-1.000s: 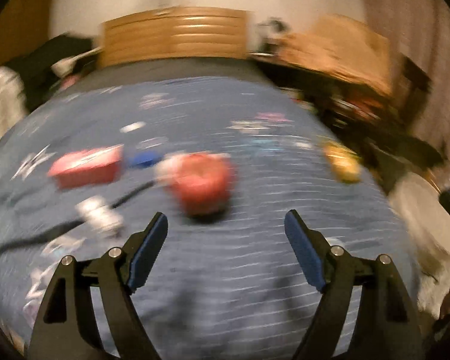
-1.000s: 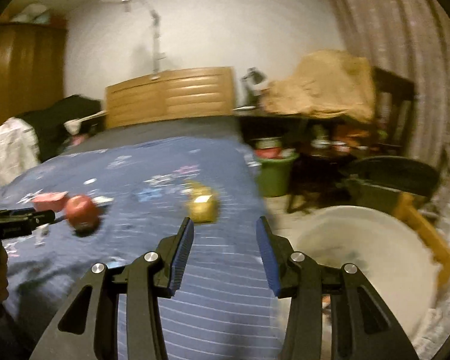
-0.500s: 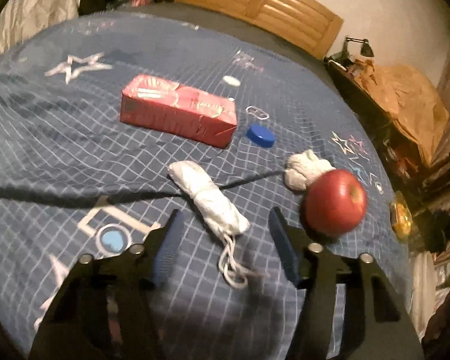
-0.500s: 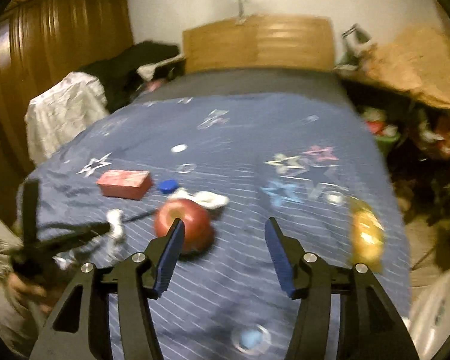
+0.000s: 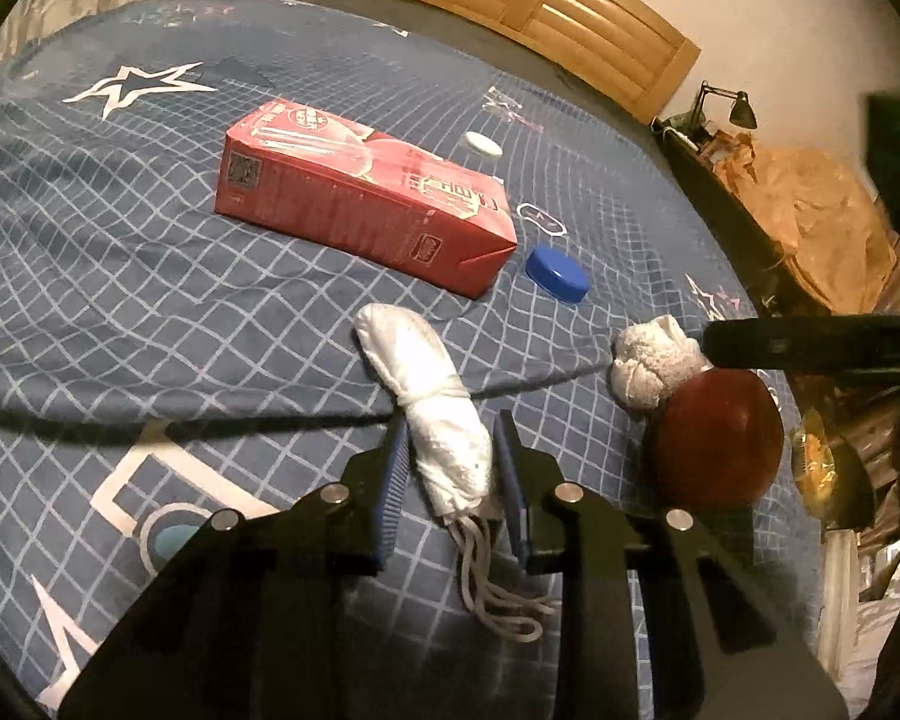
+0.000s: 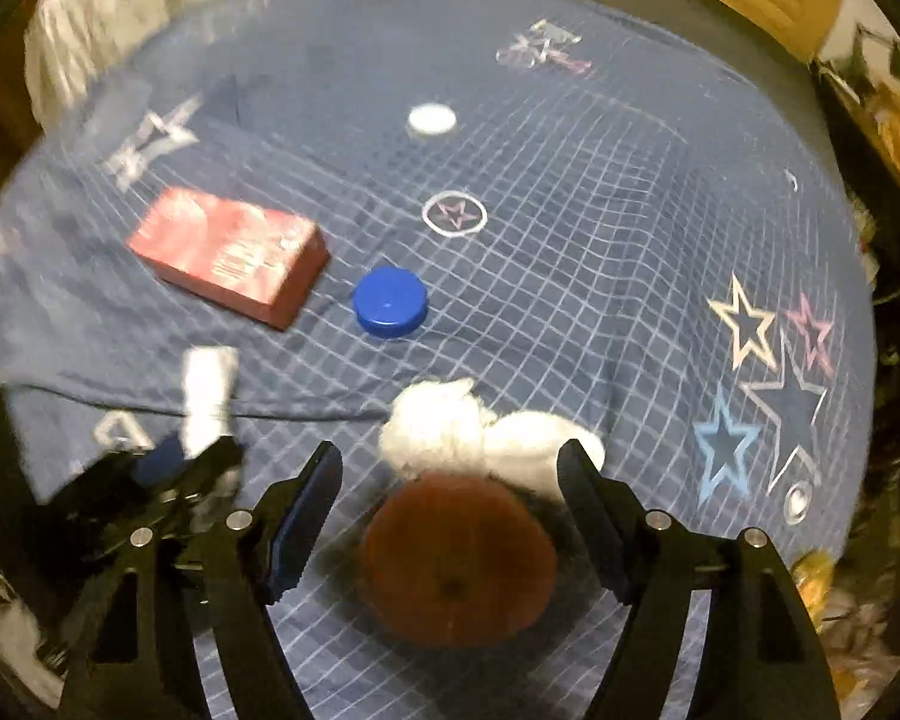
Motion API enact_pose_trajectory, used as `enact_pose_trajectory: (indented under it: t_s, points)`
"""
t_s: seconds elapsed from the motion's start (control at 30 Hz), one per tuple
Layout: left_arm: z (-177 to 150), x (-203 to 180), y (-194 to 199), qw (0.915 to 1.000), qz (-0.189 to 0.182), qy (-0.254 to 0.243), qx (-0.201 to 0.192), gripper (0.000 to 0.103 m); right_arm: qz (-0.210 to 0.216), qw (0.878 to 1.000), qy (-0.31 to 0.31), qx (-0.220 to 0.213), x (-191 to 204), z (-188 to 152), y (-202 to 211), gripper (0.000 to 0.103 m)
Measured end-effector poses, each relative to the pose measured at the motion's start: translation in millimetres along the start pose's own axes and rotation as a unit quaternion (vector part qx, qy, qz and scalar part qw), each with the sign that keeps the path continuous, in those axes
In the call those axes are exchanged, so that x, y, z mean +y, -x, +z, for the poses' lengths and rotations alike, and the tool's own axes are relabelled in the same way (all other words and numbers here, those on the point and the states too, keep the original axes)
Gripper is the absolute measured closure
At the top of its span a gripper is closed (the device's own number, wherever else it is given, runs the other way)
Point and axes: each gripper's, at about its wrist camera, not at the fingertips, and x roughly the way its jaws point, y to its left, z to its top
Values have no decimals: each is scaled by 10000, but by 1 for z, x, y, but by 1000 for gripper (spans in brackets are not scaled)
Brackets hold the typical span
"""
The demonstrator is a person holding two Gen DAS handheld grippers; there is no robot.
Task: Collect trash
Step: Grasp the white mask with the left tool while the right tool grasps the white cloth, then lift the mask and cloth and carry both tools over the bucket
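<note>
While the left tool [image 5: 450, 468] has just been closing, its blue pads [image 5: 390, 480] sit on either side of the white bundle [image 5: 432, 408] on the bed [image 5: 120, 276]; both look in contact with it, so it reads as clamped on the bundle. Bundle's strings [image 5: 498, 588] trail out toward the camera. Dark cable [image 5: 210, 420] runs across the quilt under it.

Right tool [image 6: 450, 510] has just been opening; jaws stand wide apart, pointing steeply down over the apple [image 6: 456, 558]. Apple lies between the pads with gaps on both sides, not gripped. This view is motion-blurred.

Other trash on the bed:
- red carton [image 5: 360, 198] lying flat, beyond the bundle
- blue cap [image 5: 557, 275] just beside the carton's end
- white cap [image 5: 483, 144] further back
- tissue wad [image 5: 654, 360] touching the apple's far side
- yellow wrapper [image 5: 813, 468] at the bed edge past the apple, partly hidden
</note>
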Motion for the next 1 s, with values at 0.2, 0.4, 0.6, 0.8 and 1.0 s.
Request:
enact_pose_trajectory:
  t_s: [0.2, 0.4, 0.6, 0.8, 1.0]
  points:
    - [0, 4, -1, 9999, -113, 54, -47, 76, -222, 9981, 218, 535, 10, 8, -39, 57]
    - [-1, 6, -1, 9998, -164, 74, -72, 76, -116, 9953, 31, -956, 6, -9, 45, 66]
    - [-1, 7, 0, 9998, -172, 94, -68, 80, -148, 9658, -229, -2578, 6, -116, 150, 66]
    - [-17, 2, 25, 9998, -52, -139, -117, 81, -564, 9556, -947, -2733, -4, -248, 127, 65]
    - [-62, -15, 74, 9966, 313, -732, -213, 81, -217, 9394, -2050, -2739, -18, -330, 90, 65]
